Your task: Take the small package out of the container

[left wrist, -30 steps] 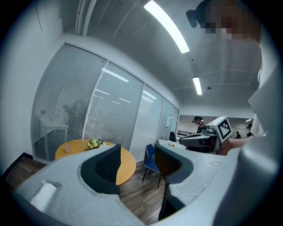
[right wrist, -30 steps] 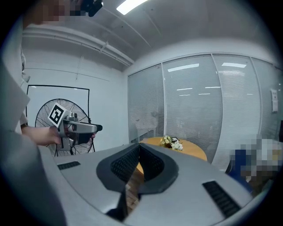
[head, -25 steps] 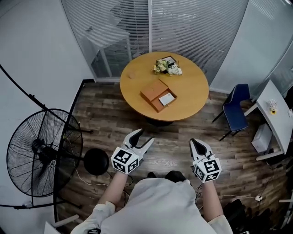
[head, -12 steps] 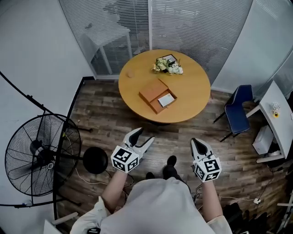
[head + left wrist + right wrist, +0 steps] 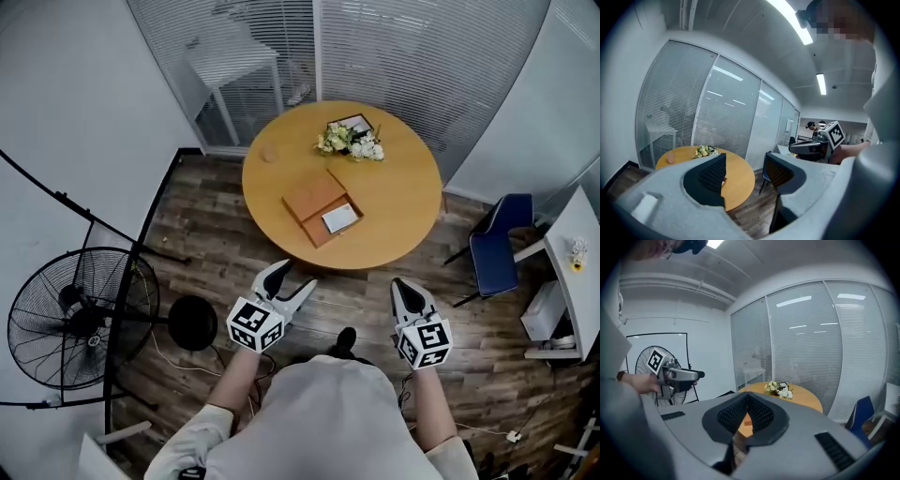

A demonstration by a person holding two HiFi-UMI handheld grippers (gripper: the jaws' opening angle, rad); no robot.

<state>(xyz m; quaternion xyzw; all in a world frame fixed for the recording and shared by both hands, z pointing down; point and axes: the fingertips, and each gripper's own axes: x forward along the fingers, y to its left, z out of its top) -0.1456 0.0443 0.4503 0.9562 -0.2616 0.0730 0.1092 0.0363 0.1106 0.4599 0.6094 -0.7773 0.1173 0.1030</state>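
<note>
As the small package (image 5: 339,217), seemingly white, lies in the container (image 5: 308,195) on the far table (image 5: 398,202), step closer first; your empty left gripper (image 5: 286,280) has just been opening, right gripper (image 5: 406,287) closed.

The person wore a loose off-white long-sleeved top (image 5: 323,422), sleeves pushed up the forearms, and a dark shoe (image 5: 345,341). The pale grey plastic left tool (image 5: 292,278) and right tool (image 5: 405,289) each carried black ribbed pads (image 5: 710,177) and a cube (image 5: 255,325) of black-and-white square markers. The left tool's jaws had just been opening, nothing between them.
</note>
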